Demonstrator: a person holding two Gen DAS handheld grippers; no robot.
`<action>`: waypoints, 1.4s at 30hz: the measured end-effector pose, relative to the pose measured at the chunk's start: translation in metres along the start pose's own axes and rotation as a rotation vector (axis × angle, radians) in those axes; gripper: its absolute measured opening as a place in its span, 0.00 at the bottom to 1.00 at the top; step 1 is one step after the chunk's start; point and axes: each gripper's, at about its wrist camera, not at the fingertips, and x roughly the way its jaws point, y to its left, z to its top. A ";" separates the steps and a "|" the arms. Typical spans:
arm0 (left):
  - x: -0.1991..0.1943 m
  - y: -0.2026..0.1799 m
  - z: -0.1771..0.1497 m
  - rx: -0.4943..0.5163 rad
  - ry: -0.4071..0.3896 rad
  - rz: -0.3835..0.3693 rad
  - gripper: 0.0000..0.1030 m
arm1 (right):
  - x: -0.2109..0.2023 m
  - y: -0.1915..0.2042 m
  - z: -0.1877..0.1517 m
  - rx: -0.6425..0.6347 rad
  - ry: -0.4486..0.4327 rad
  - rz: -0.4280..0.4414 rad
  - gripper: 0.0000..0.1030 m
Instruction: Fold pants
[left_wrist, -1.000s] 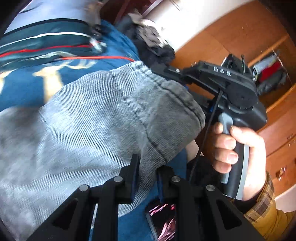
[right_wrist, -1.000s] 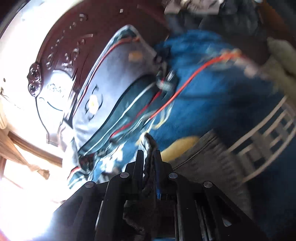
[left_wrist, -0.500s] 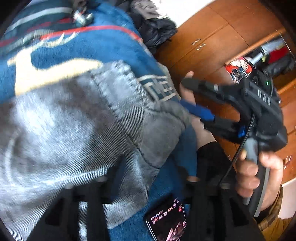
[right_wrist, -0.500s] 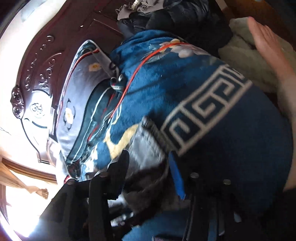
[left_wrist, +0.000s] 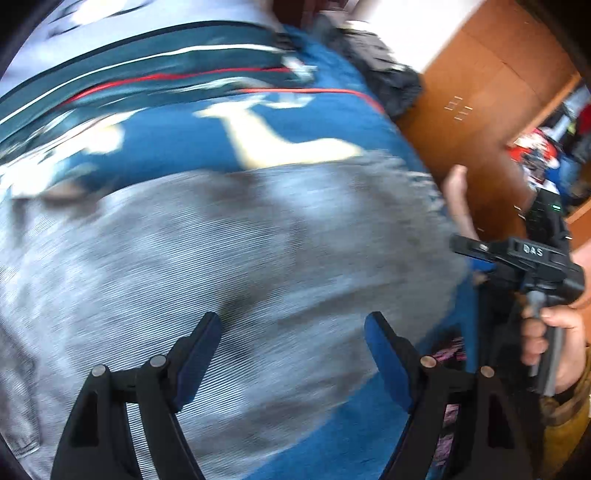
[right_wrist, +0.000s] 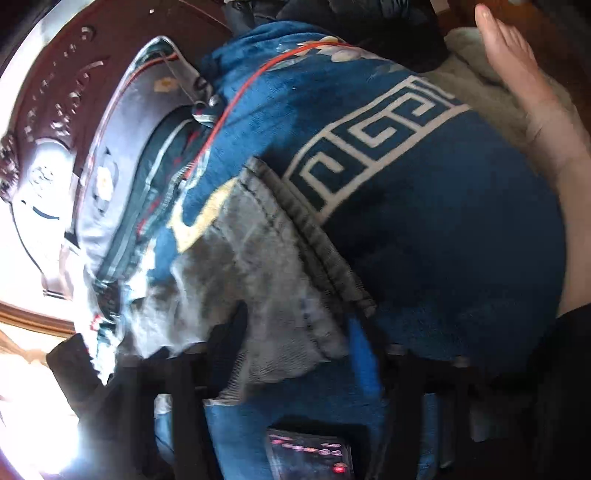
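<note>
Grey washed jeans (left_wrist: 221, 258) lie spread on a blue patterned blanket (left_wrist: 177, 140). My left gripper (left_wrist: 293, 343) hovers just above the jeans with its jaws wide and still opening; no cloth is pinched between its blue pads. In the right wrist view the stitched hem of the jeans (right_wrist: 280, 258) runs down into my right gripper (right_wrist: 295, 343). Its blurred jaws are closing with the hem corner between them, and the pads do not visibly press on it. The left wrist view also shows the right gripper (left_wrist: 476, 256) at the jeans' right edge, held by a hand (left_wrist: 554, 347).
A phone (right_wrist: 310, 458) lies on the blanket near the grippers. A person's bare hand (right_wrist: 517, 74) reaches over the bed's right side. A striped pillow (left_wrist: 147, 48) and carved dark headboard (right_wrist: 55, 110) lie beyond. A wooden wardrobe (left_wrist: 480, 92) and dark clothes (left_wrist: 384, 74) stand behind.
Both grippers were shut on the jeans' cloth a second ago and have opened. Both have sunk toward the blanket, and the jeans now lie flatter under the left gripper.
</note>
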 end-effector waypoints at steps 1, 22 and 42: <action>0.000 0.010 -0.004 -0.022 -0.002 0.013 0.79 | -0.001 0.000 0.000 -0.023 -0.005 -0.003 0.15; -0.025 0.046 0.063 -0.048 -0.066 0.089 0.77 | 0.002 0.047 0.044 -0.279 -0.134 -0.096 0.45; -0.041 0.164 0.090 -0.218 -0.036 0.383 0.56 | 0.062 0.090 0.065 -0.444 -0.168 -0.250 0.12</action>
